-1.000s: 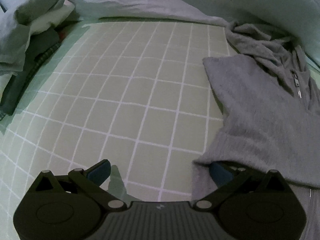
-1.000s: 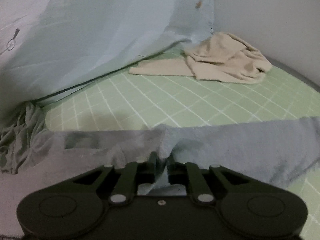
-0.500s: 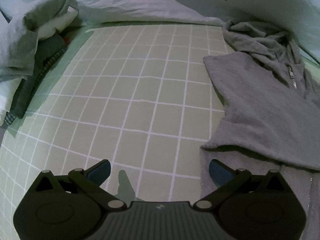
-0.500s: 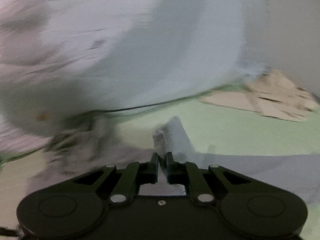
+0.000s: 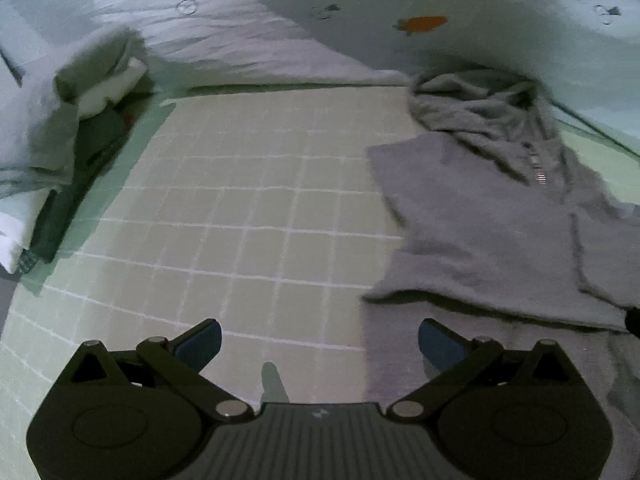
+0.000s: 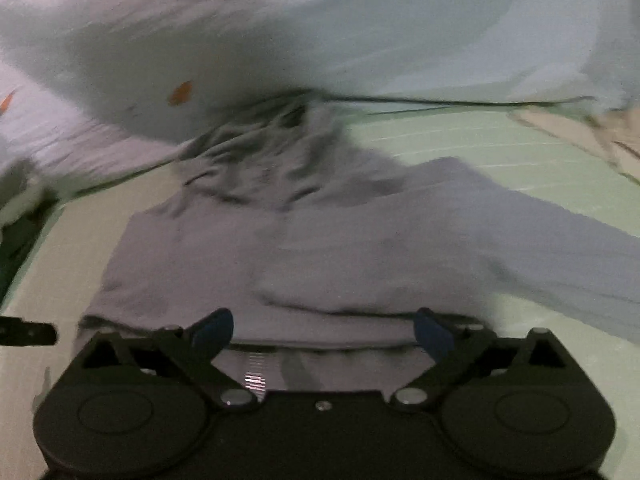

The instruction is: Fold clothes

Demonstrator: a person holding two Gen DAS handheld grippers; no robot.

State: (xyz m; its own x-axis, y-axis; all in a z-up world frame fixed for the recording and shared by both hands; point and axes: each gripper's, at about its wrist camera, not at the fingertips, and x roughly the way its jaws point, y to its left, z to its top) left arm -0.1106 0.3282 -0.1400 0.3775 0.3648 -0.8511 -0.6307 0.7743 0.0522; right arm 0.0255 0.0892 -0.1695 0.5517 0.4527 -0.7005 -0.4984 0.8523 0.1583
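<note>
- One garment is in play: a grey zip hoodie spread on the green grid sheet, body lying ahead of the right gripper, hood bunched at the far end against the pale duvet
- Right gripper: jaws wide apart, holding nothing; a folded edge of the hoodie runs between the two blue pads, with the zip just below them
- Left gripper: jaws also spread and empty; the hoodie's near edge lies ahead of and under the right-hand jaw, bare sheet ahead of the left-hand one
- Handling, judged: thick fleecy knit, soft and limp, moderately heavy for cloth; it should drape and sag rather than hold a crease, and is not fragile or slippery
- Where to grip, judged: pinch a hem corner or the cuff of the sleeve trailing off beyond the right-hand jaw; avoid the metal zip
- Look: uniform mid-grey, matte, fuzzy; hood heavily wrinkled, body fairly flat; right view is motion-blurred, so finer detail is unclear
- A beige garment lies well beyond, to the right
</note>
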